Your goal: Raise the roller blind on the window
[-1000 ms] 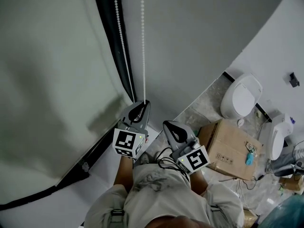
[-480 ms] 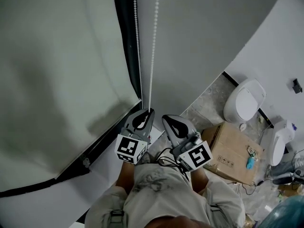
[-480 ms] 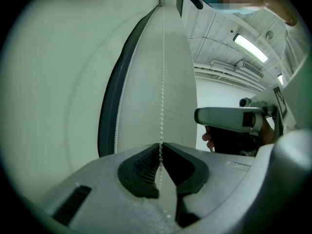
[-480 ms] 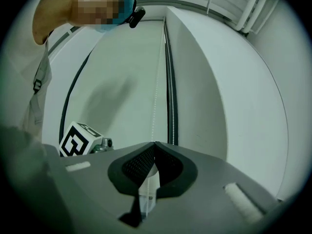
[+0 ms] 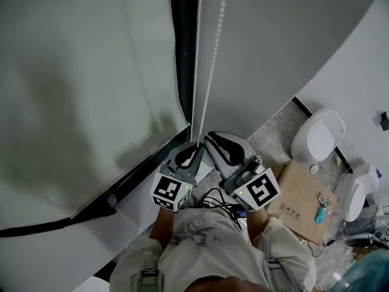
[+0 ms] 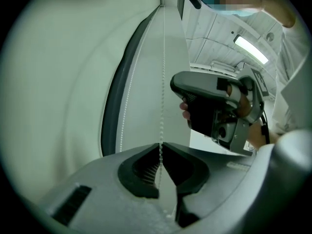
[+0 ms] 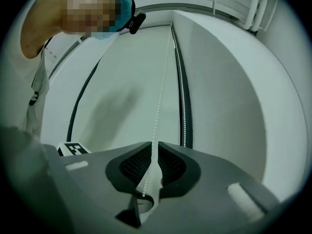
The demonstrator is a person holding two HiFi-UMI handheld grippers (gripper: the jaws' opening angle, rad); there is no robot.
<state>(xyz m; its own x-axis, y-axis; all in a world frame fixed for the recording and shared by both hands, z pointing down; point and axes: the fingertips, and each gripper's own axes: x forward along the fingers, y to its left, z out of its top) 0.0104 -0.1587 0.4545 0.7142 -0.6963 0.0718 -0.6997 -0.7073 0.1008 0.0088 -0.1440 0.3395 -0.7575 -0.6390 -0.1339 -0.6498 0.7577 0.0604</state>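
The pale roller blind (image 5: 73,102) hangs over the window at the left. Its white bead chain (image 5: 213,53) drops in two strands beside the dark frame. My left gripper (image 5: 194,148) is shut on one strand; in the left gripper view the beads (image 6: 163,82) run straight down into the closed tips (image 6: 161,144). My right gripper (image 5: 209,140) sits just right of it and slightly higher. In the right gripper view a chain strand (image 7: 161,91) passes through a narrow gap between the tips (image 7: 152,144), and the pads do not press it.
The dark window frame (image 5: 182,53) runs down between blind and wall. On the floor at the right are a white toilet (image 5: 319,135), a cardboard box (image 5: 301,193) and a second white fixture (image 5: 358,190). The person's torso fills the bottom.
My right gripper has risen and swung left from beside the chain until its jaws straddle a strand. The left gripper keeps its hold on the chain and has shifted slightly.
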